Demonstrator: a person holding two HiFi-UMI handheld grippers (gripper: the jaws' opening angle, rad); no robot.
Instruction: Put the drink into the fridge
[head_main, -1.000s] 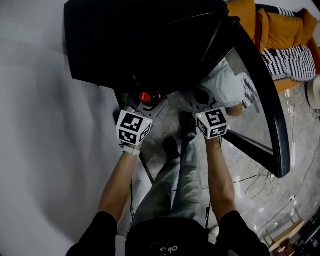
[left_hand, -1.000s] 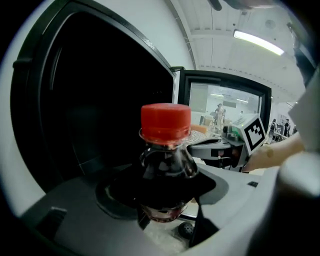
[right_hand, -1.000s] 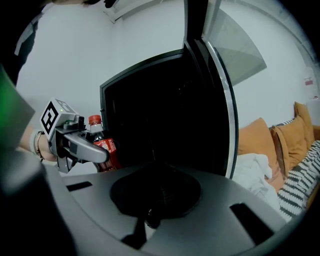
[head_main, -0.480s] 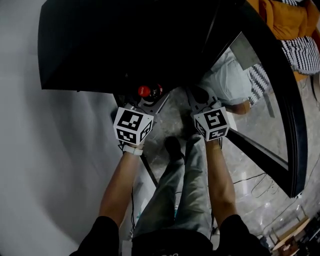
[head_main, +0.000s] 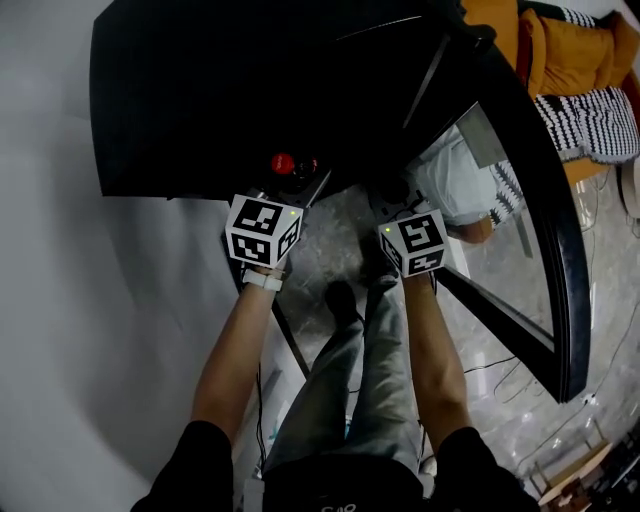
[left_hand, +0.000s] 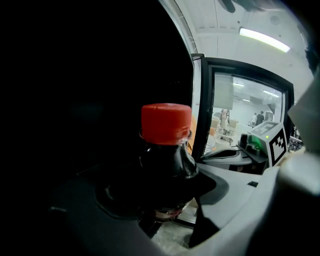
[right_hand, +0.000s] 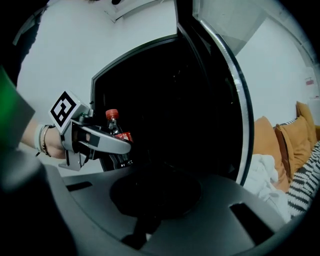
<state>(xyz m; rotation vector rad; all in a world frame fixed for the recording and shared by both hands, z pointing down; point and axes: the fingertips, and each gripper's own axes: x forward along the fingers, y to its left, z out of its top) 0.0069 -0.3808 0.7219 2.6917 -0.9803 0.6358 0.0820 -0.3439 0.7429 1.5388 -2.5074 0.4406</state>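
In the head view, the black fridge (head_main: 250, 90) fills the top of the picture, its glass door (head_main: 553, 205) swung open to the right. The left gripper (head_main: 292, 190) reaches to the fridge's front edge, where the red cap (head_main: 283, 163) of the drink bottle (head_main: 300, 172) shows just beyond the gripper's black-and-white marker cube. The right gripper (head_main: 392, 200) hangs beside it, nearer the door, above the person's legs and the pale floor (head_main: 330, 240). No print can be read from here. In the left gripper view, the jaws of the left gripper (left_hand: 165, 197) are clamped on the dark body of the drink bottle (left_hand: 167, 165). The bottle stands upright, with the red cap (left_hand: 166, 125) above the jaws and the fridge's dark inside behind it. The right gripper's marker cube shows at the far right, near the door frame. In the right gripper view, the jaws of the right gripper (right_hand: 155, 195) are drawn together with nothing between them. To the left, the left gripper (right_hand: 97, 141) holds the drink bottle (right_hand: 119, 150) at the left edge of the fridge opening; whether it is already inside cannot be told. Its red label (right_hand: 125, 136) is too small to read. Orange cushions (right_hand: 280, 145) lie beyond the door (right_hand: 235, 100).
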